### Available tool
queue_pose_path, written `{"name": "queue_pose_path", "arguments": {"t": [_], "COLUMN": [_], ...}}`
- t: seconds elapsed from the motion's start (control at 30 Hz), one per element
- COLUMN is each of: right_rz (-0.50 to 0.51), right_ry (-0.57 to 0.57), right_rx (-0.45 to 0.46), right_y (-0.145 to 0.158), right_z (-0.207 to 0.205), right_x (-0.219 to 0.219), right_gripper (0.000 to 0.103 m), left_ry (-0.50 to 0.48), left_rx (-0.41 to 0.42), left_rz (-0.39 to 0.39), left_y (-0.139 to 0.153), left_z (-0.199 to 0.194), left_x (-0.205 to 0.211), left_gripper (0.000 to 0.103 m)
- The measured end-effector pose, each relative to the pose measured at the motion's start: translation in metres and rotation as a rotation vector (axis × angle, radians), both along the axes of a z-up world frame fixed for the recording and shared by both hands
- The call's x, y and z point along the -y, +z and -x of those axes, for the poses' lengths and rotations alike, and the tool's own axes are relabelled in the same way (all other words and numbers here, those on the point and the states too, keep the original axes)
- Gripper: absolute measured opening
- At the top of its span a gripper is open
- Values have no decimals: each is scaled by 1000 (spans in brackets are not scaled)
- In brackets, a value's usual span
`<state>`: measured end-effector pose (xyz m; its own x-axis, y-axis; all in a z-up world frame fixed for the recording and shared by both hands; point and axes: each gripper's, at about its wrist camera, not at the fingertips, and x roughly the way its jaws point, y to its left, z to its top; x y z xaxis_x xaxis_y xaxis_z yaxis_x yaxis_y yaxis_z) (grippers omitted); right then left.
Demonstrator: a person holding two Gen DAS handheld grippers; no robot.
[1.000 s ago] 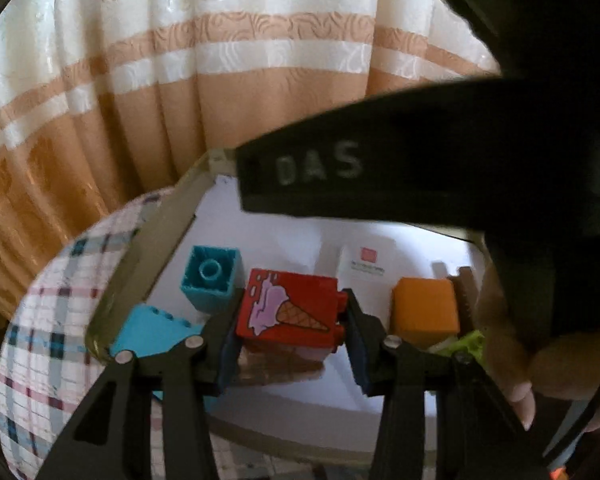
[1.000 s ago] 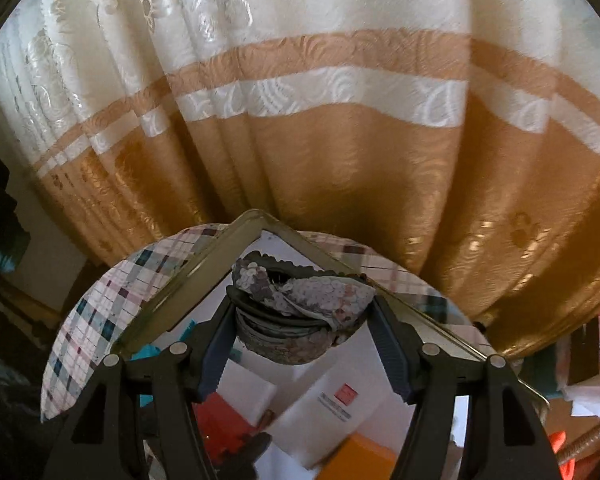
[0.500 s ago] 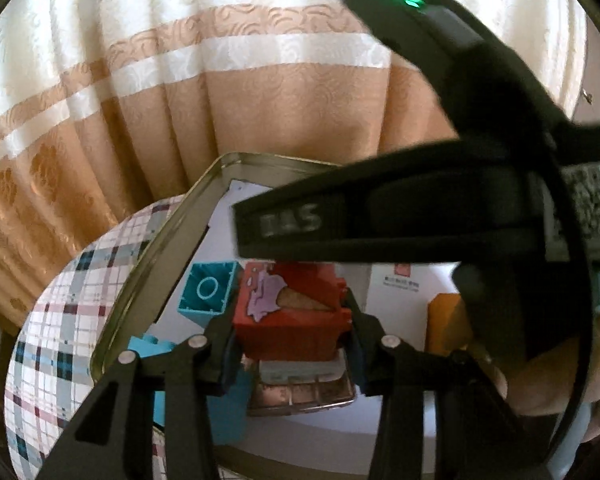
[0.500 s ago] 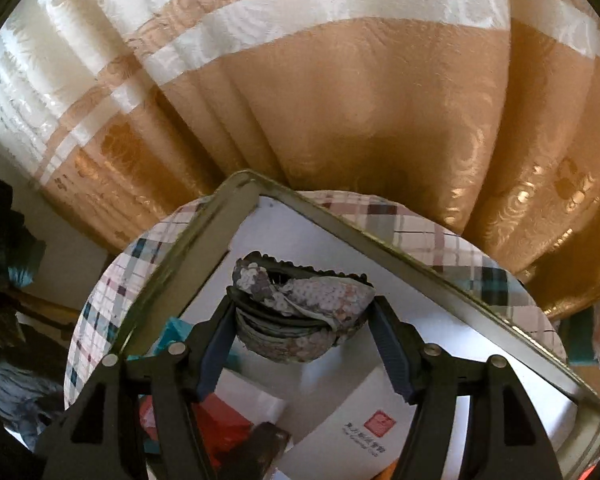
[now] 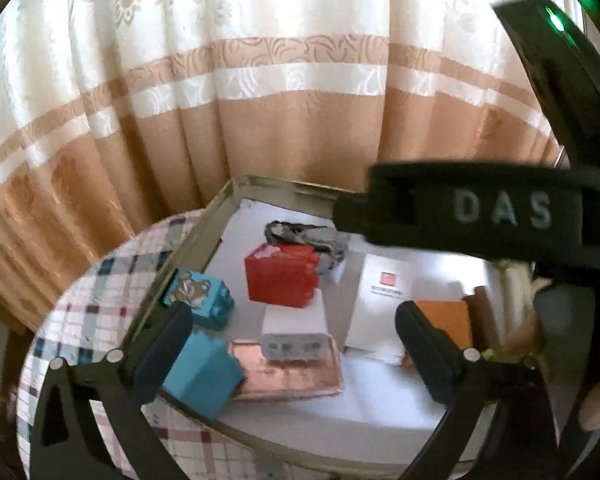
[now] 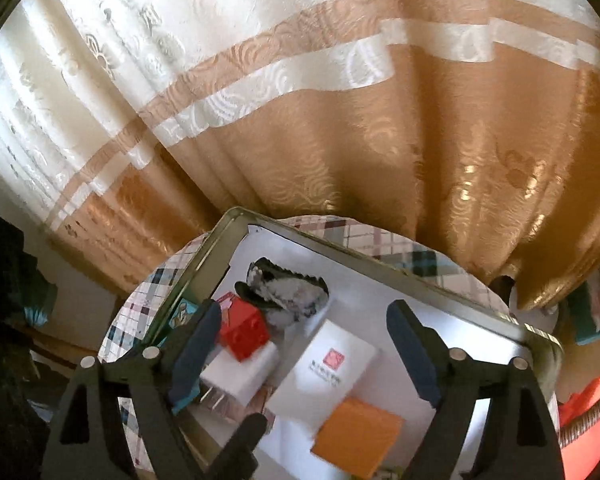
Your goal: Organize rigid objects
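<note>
red block point(image 5: 281, 276) | in tray point(image 5: 204, 236) | black band point(image 5: 476, 210) reads "DAS"

Tray point(image 5: 204, 236) on cloth-covered surface point(image 5: 100, 292), curtain point(image 5: 260, 120) behind. In tray, left wrist view:
- hair clip point(image 5: 304, 236) at far corner;
- toy brick point(image 5: 282, 276) just before the clip, atop a block point(image 5: 294, 322);
- printed cube point(image 5: 200, 298) at left wall;
- plain cube point(image 5: 202, 374) nearer, before it;
- flat tin point(image 5: 292, 376) right of plain cube, under the block's near end;
- card box point(image 5: 384, 304) right of brick;
- square box point(image 5: 444, 320) right of card box, nearer.
</note>
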<state>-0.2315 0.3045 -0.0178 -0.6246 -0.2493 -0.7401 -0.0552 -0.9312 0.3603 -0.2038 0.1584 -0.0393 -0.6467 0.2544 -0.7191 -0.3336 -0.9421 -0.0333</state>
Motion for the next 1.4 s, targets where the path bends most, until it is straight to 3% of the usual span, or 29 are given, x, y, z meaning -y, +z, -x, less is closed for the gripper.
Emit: {"name": "queue_pose_path", "arguments": {"t": [0.1,0.53,0.7,1.03,1.4], "right_rz": [13,8,-76,-219,-285], "right_ry": [-17,-105,-170,-315,-386], "right_rx": [11,5,-53,-262,-335], "right_y": [0,-1,6,18,12], "right_z": [-9,-68,-97,-162,-204], "right_x": [-1,5,18,44,65], "right_gripper": [87,87,87,87,87], "left_ry": [4,25,37,108,125], "left_rx": [24,65,39,-110,-144], "left_rz": [-30,11,22,72,37], "left_y": [4,-3,-1,5,9], "left_z": [-4,-35,-49,-85,-109], "left_x": [5,19,30,55,70], "left_gripper": [103,103,103,103,103]}}
